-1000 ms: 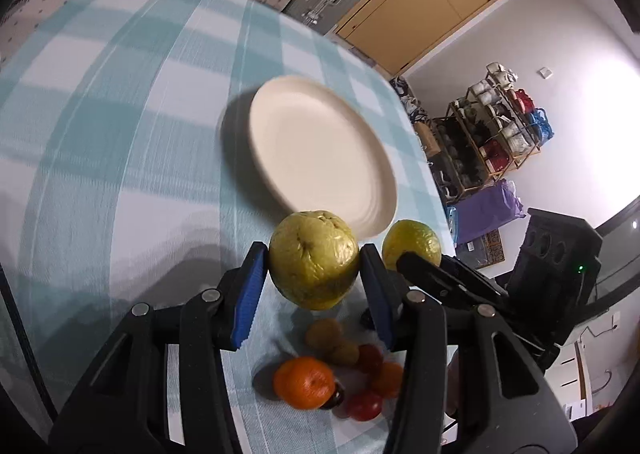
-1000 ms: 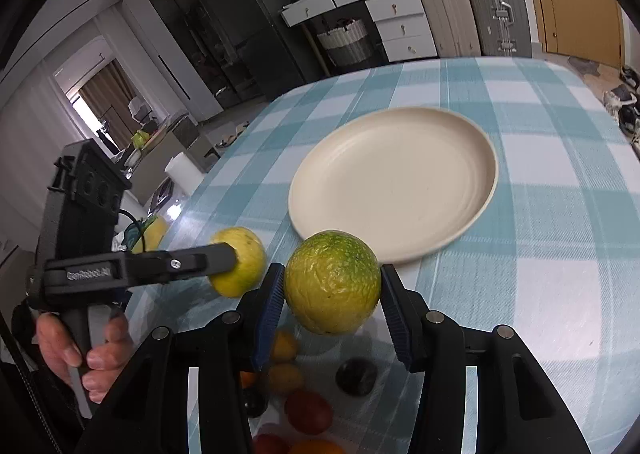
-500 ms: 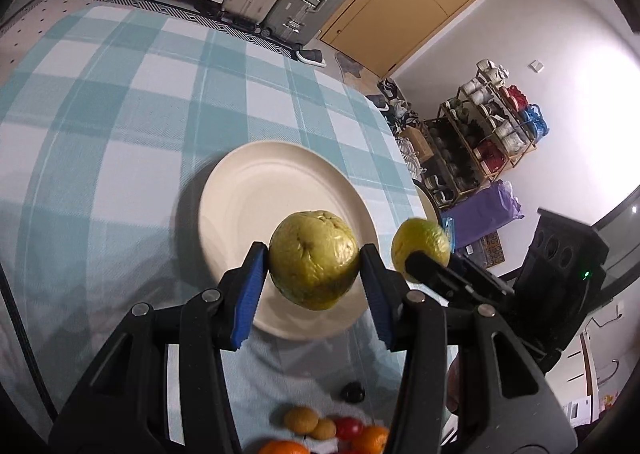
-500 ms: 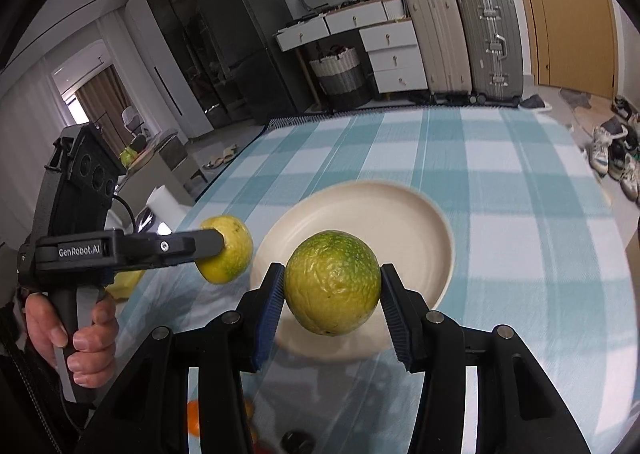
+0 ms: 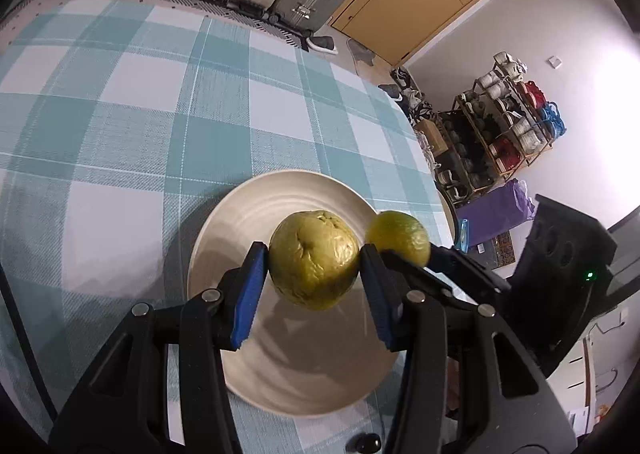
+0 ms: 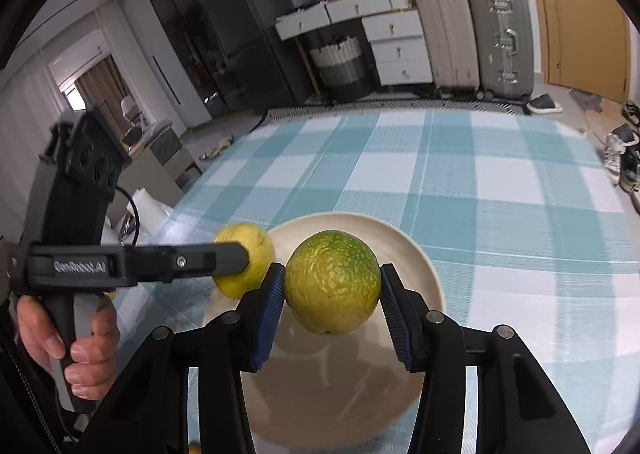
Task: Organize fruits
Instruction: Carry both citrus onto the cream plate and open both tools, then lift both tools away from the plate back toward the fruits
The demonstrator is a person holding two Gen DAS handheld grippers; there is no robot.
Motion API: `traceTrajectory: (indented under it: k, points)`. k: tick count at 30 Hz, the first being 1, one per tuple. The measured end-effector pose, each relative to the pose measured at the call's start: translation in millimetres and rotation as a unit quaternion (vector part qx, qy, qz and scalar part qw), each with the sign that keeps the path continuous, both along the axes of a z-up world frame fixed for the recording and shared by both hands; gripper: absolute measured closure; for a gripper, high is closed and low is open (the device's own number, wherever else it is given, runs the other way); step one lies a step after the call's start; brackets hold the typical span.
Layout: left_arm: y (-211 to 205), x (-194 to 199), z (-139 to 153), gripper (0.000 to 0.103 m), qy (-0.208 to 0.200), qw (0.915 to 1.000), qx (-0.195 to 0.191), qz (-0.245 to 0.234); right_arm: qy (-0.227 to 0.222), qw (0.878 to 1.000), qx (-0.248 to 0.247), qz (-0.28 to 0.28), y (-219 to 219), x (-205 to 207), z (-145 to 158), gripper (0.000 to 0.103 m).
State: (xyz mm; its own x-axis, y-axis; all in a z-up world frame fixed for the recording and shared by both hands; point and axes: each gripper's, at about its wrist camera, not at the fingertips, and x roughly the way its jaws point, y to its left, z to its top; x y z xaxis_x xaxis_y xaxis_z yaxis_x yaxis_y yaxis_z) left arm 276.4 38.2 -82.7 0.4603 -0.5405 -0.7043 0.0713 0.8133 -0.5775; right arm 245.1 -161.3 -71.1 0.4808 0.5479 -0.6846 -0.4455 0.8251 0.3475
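where fingers (image 5: 248, 294) clamp, fruit (image 5: 314, 260) sides hidden

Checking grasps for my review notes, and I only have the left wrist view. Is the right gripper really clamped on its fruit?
Observer: Yes. The right wrist view shows the right gripper with both blue pads pressed on the green fruit.
Operator: Is that fruit touching the plate?
Observer: No. It hangs above the plate, with its shadow on the plate below.
Operator: Anything on the left gripper I can't see?
Observer: A hand grips its handle, and its yellow fruit shows at the plate's left rim.
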Motion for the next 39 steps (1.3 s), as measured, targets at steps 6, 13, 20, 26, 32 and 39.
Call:
traceTrajectory:
  k: [6,13,20,26,32,39]
  points:
    - [-2.6,19.2,-13.8,0.059,0.012,0.9999,-0.007,-0.001,0.016,1.000,0.005,-0.007,-0.9,19.1,-17.5,0.054]
    - [-9.7,35.8,-27.0,0.059,0.023,0.9997,-0.007,-0.001,0.028,1.000,0.010,-0.004,0.4,26.0,-32.2,0.054]
    - [-17.8,44.4,-26.8,0.058,0.021,0.9997,0.005,-0.007,0.023,1.000,0.017,-0.005,0.2,28.5,-35.8,0.050]
    - [-16.7,39.1,-17.3,0.051,0.014,0.9997,0.019,0.003,-0.002,0.999,0.033,-0.019,-9.9,18.4,-20.7,0.034]
    - [-13.6,22.6,-3.0,0.044,0.002,0.9989,0.045,0.013,-0.016,0.999,0.032,-0.033,-21.9,1.1,-5.3,0.027]
    - [-12.8,-15.7,24.7,0.039,-0.032,0.9938,0.103,0.027,-0.038,0.998,0.027,-0.050,-31.0,-27.1,15.2,0.013]
